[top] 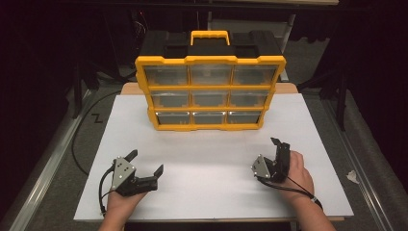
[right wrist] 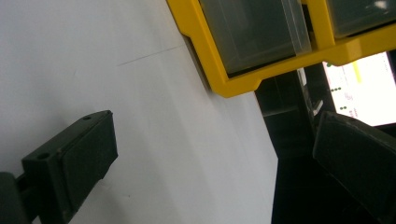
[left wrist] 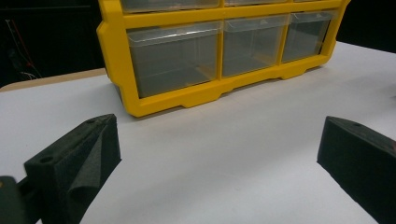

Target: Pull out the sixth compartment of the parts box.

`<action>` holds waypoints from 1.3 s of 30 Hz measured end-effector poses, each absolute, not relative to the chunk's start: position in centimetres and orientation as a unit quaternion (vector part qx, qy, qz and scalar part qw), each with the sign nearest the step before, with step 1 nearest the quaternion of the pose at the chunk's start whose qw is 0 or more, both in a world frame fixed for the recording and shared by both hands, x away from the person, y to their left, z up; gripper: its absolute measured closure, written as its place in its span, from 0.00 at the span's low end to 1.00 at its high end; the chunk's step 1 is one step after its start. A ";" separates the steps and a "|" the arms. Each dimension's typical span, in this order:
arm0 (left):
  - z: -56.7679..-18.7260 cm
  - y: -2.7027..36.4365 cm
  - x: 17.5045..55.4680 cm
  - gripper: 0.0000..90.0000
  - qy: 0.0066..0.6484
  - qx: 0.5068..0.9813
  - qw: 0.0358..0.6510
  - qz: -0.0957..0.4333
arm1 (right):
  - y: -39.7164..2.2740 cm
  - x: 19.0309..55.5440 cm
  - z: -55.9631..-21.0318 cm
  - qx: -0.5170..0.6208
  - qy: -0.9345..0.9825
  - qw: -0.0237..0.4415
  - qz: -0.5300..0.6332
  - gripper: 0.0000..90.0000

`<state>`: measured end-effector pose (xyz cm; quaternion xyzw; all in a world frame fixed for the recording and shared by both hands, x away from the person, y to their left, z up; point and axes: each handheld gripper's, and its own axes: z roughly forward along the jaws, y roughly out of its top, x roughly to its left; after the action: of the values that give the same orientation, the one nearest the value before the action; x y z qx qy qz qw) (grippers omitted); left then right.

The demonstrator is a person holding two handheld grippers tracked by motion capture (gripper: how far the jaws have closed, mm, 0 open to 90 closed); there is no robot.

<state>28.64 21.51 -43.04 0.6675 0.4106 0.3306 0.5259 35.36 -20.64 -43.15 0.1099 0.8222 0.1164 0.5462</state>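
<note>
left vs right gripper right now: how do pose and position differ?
The left gripper lies roughly flat, its jaws spread side to side across the table; the right gripper is rolled onto its side, its jaws stacked nearly one above the other. The left gripper sits near the table's front left, the right gripper nearer the right edge. Both are open, hold nothing, and face the yellow drawer organizer.

A lab or recording workshop is suggested: a white surface (top: 308, 144) is set in a darkened room, bordered by metal rails (top: 45, 163), with loose cables (top: 79, 144) on grey flooring, a yellow parts organiser (top: 210, 91) placed centrally, and a lit screen (right wrist: 362, 88) seen beyond.
</note>
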 end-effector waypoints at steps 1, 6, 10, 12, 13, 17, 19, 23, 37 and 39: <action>-43.0 21.5 28.6 0.00 0.411 0.668 0.526 0.331 | -20.6 35.4 -43.1 0.110 0.822 0.546 0.116 0.01; -43.0 21.5 28.6 0.00 0.411 0.667 0.527 0.330 | -20.3 35.1 -43.2 0.092 0.821 0.554 0.100 0.01; -43.1 21.5 28.7 0.00 0.411 0.668 0.526 0.330 | -20.0 35.0 -43.2 0.078 0.819 0.562 0.088 0.01; -43.1 21.5 28.7 0.00 0.411 0.667 0.526 0.330 | -19.9 35.0 -43.2 0.070 0.818 0.564 0.084 0.01; -43.1 21.5 28.7 0.00 0.411 0.668 0.526 0.330 | -19.9 34.9 -43.2 0.066 0.818 0.566 0.081 0.01; -43.0 21.5 28.6 0.00 0.410 0.668 0.526 0.330 | -19.7 34.8 -43.2 0.052 0.817 0.570 0.071 0.01; -43.0 21.5 28.6 0.00 0.410 0.668 0.526 0.330 | -19.7 34.7 -43.2 0.049 0.816 0.572 0.068 0.01; -43.1 21.4 28.6 0.00 0.410 0.669 0.525 0.329 | -19.4 34.5 -43.1 0.034 0.810 0.583 0.053 0.01; -43.1 21.3 28.7 0.00 0.406 0.673 0.523 0.329 | -18.7 34.0 -43.0 0.005 0.799 0.600 0.036 0.04; -43.1 21.2 28.8 0.00 0.405 0.674 0.522 0.330 | -18.6 34.0 -43.0 0.003 0.797 0.602 0.037 0.06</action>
<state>28.76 21.22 -43.13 0.6743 0.4048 0.3305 0.5219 33.97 -18.59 -42.99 0.0031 0.7973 0.0365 0.6025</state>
